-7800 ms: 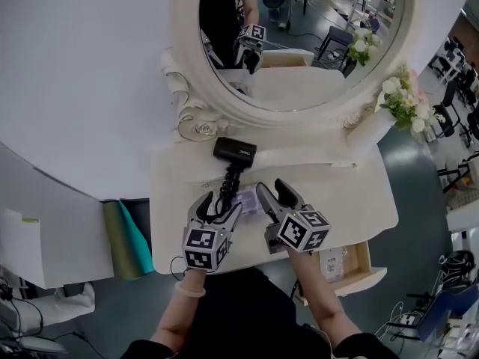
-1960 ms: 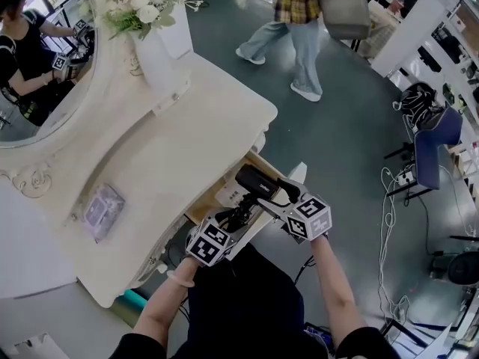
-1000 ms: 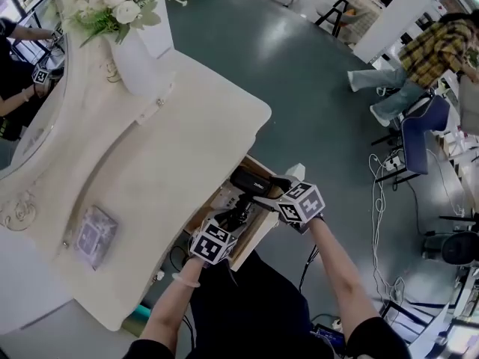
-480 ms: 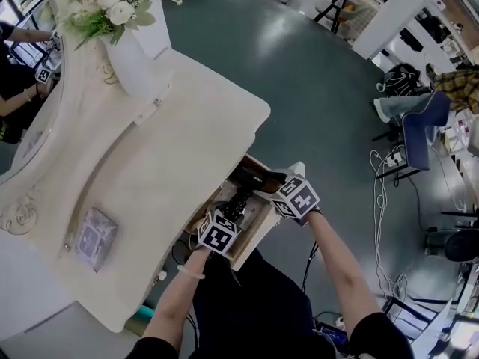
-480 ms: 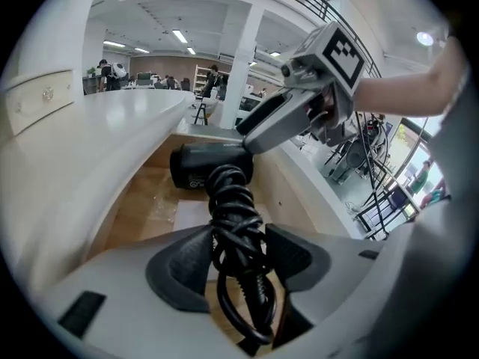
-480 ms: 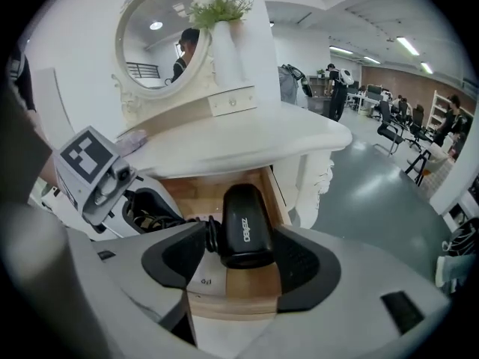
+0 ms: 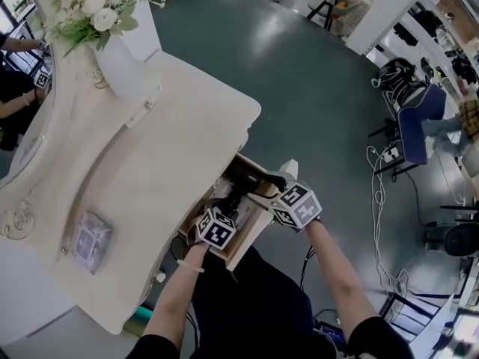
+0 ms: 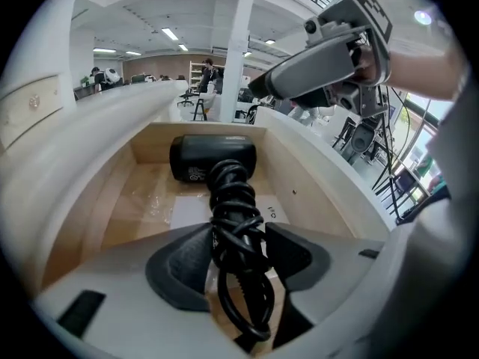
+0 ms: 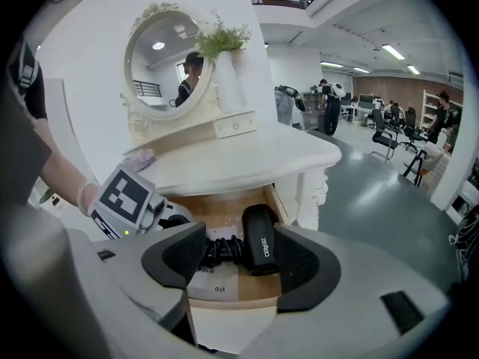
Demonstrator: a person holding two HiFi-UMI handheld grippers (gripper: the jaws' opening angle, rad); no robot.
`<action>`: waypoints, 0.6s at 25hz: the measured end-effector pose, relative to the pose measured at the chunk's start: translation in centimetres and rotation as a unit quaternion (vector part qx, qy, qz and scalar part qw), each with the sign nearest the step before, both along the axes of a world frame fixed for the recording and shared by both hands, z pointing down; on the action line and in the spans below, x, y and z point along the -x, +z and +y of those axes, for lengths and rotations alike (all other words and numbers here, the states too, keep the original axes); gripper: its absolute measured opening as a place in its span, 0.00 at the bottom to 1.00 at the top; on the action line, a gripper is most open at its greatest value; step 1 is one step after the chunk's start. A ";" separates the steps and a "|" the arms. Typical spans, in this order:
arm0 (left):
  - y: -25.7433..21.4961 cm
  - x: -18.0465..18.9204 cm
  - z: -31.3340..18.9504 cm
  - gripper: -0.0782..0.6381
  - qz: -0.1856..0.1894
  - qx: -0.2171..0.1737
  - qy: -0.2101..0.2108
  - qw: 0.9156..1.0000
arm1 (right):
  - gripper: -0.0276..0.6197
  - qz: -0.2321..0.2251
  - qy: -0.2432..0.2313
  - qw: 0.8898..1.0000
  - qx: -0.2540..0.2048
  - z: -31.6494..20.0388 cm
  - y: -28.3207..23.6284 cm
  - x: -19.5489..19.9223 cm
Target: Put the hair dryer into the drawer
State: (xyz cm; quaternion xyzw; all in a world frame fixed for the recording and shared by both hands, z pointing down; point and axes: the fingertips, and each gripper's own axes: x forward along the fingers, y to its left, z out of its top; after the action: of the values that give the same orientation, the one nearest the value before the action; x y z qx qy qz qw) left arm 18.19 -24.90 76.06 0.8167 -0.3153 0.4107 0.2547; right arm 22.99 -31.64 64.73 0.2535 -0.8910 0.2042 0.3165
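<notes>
Head view, dressing table [image 7: 172,148]: cream top, with a vase [image 7: 112,60] of flowers at the back and a small packet [image 7: 90,239] lying well apart from it.
Head view, drawer [image 7: 253,230]: pulled open below the tabletop's edge, in front of you.
Head view, hair dryer [image 7: 247,178]: black, lying inside the drawer.
Head view, grippers: your left gripper [image 7: 230,205] reaches into the drawer. Your right gripper [image 7: 260,193] is just beside it, over the dryer.
Left gripper view, jaws: your pads pinch the dryer's cord-wrapped handle [image 8: 236,215]. The dryer's head [image 8: 213,159] rests toward the drawer's back wall.
Left gripper view, drawer floor: a paper sheet [image 8: 187,212] lies under the handle.
Right gripper view, jaws: spread and gripping nothing, though they have just been closing. The hair dryer [image 9: 260,249] shows in the gap between them, down in the drawer.
Right gripper view, mirror [image 9: 161,58]: oval, standing on the tabletop.
</notes>
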 end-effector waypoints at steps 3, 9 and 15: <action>0.6 0.2 0.1 0.45 -0.004 0.004 0.005 1.000 | 0.49 -0.003 -0.005 1.000 -0.005 0.3 -0.4 0.0; 0.8 0.3 0.0 0.46 -0.029 -0.003 0.020 0.999 | 0.49 -0.014 0.003 1.000 0.002 1.0 -0.4 -0.1; -1.1 -0.1 0.5 0.63 -0.043 -0.025 0.029 0.998 | 0.49 -0.019 0.004 1.000 0.003 2.5 -0.2 -0.1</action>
State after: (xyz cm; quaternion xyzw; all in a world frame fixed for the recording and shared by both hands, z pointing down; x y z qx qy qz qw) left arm 18.26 -24.41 74.94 0.8133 -0.3123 0.4448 0.2078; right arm 23.11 -29.12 64.57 0.2519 -0.8953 0.2129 0.2994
